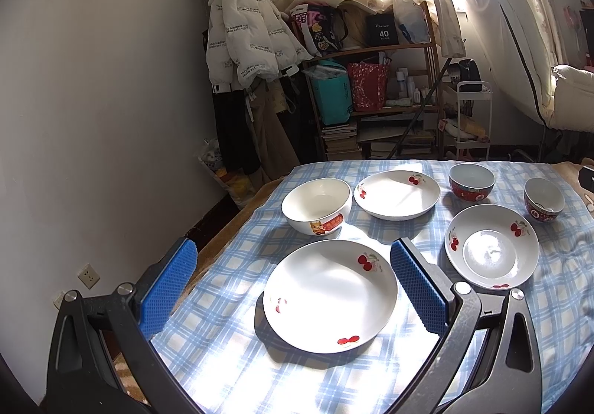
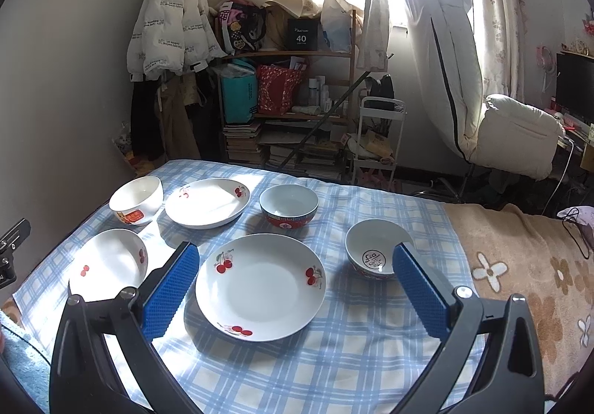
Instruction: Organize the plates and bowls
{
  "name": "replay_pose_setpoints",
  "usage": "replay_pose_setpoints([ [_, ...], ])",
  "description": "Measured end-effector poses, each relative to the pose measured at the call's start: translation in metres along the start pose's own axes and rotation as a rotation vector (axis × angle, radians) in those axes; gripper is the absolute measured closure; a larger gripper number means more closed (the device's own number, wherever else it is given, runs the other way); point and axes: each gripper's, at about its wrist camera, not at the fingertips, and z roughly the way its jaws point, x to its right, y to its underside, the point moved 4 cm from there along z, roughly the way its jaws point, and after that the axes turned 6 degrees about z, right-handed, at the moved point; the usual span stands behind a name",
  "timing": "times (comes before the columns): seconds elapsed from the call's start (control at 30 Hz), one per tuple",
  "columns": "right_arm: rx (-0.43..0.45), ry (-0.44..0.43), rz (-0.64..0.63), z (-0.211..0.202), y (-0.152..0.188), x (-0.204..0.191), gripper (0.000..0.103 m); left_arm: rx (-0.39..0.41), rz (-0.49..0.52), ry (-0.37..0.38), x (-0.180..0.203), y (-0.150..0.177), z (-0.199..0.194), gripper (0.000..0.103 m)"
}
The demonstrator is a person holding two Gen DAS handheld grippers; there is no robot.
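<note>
Three white cherry-print plates lie on the blue checked cloth: a near left plate (image 1: 330,297) (image 2: 109,265), a far plate (image 1: 397,194) (image 2: 207,203) and a right plate (image 1: 492,247) (image 2: 260,286). A white bowl (image 1: 316,205) (image 2: 136,199) stands at the far left. Two red-patterned bowls stand to the right, a larger one (image 1: 471,182) (image 2: 289,209) and a smaller one (image 1: 544,199) (image 2: 378,248). My left gripper (image 1: 293,280) is open and empty above the near left plate. My right gripper (image 2: 296,282) is open and empty above the right plate.
The cloth (image 2: 334,358) covers a table with a beige flowered blanket (image 2: 527,276) at its right. A wall (image 1: 92,98) is close on the left. A cluttered shelf (image 2: 289,98), a small white cart (image 2: 378,139) and a chair with a white coat (image 2: 464,98) stand behind.
</note>
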Motion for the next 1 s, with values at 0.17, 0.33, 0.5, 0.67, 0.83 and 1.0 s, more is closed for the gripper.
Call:
replay_pose_setpoints([
  [0.17,0.0,0.005,-0.006,0.0,-0.001,0.001,0.0,-0.002,-0.001,-0.004,0.0,0.0,0.001,0.001],
  [0.33,-0.002,0.005,-0.003,0.0,0.0,0.001,0.0,-0.009,-0.004,-0.007,-0.003,0.001,0.002,0.001],
  [0.5,-0.001,0.012,-0.004,-0.001,-0.002,0.001,0.0,-0.027,0.006,0.002,-0.001,-0.001,0.004,0.001],
  [0.67,-0.011,0.027,-0.008,0.001,-0.006,0.002,0.0,-0.066,0.021,0.021,0.002,-0.007,0.008,0.001],
  [0.83,-0.024,0.034,0.013,0.009,-0.013,0.008,0.0,-0.104,0.014,0.047,0.007,-0.019,0.013,0.001],
  [1.0,-0.038,0.038,0.035,0.025,-0.019,0.012,0.0,-0.134,0.028,0.077,0.021,-0.037,0.03,0.001],
])
